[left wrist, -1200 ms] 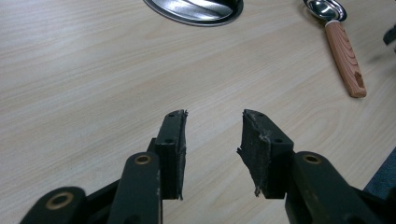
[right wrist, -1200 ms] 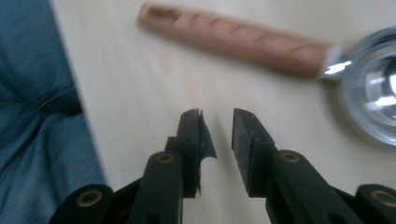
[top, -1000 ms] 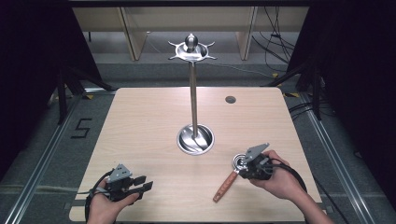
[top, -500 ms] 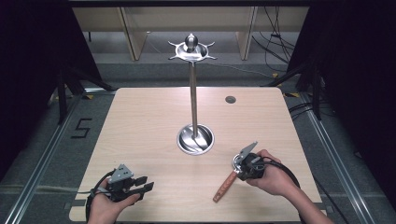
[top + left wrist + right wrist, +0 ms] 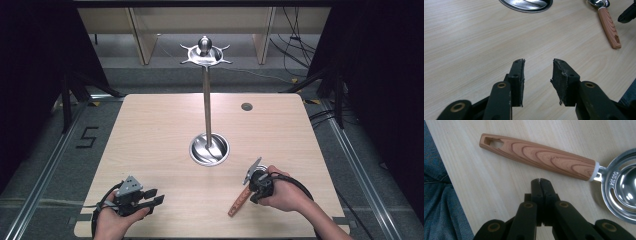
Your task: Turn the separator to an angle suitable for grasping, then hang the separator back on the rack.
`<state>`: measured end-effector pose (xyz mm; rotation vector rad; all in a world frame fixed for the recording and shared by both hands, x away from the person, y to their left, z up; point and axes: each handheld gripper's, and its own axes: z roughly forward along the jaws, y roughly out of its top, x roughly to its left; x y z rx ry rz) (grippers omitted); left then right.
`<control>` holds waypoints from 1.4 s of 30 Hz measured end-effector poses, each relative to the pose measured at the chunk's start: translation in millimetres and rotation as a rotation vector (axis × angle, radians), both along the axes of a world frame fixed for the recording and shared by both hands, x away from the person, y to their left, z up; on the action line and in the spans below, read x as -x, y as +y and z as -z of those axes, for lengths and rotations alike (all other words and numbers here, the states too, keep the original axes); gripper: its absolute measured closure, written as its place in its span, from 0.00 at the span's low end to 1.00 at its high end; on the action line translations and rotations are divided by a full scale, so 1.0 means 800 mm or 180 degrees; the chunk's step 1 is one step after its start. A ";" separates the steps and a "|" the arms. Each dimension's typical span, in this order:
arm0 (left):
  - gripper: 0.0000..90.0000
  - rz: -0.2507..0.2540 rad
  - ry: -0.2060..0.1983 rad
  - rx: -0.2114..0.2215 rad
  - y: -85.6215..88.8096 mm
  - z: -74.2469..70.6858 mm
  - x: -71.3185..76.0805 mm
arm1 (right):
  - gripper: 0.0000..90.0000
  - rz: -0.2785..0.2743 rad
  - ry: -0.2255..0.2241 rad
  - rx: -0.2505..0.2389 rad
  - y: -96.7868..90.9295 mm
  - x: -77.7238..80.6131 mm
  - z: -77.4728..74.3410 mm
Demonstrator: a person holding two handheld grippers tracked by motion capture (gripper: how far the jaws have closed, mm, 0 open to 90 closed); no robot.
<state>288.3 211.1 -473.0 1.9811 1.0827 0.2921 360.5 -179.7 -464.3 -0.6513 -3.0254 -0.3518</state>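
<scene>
The utensil (image 5: 240, 199) lies on the table (image 5: 160, 135), right of and nearer than the stand (image 5: 209, 149).

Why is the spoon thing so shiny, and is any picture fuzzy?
In the right gripper view the steel bowl catches bright glare while the wooden handle stays sharp; in the left gripper view the jaws look sharp and the far table soft; the high view is dark around the lit table.

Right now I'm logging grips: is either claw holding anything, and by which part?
Nothing. The right claw is shut, empty, beside the spoon; the left claw is open.

Bright, even overhead light on the table (image 5: 165, 130) (dark, shadowy surroundings), sharp focus
</scene>
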 end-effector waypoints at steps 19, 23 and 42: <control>0.65 -0.0085 -0.0044 0.0072 0.004 -0.002 0.000 | 1.00 -0.0112 -0.0039 -0.0077 0.035 -0.025 0.007; 0.65 -0.0091 -0.0033 0.0066 0.003 -0.002 -0.001 | 0.96 -0.0311 -0.0075 -0.0007 0.044 -0.023 -0.008; 0.61 -0.0100 -0.0066 0.0046 0.005 0.001 0.004 | 0.58 -0.0908 -0.0425 0.0246 0.044 -0.043 -0.028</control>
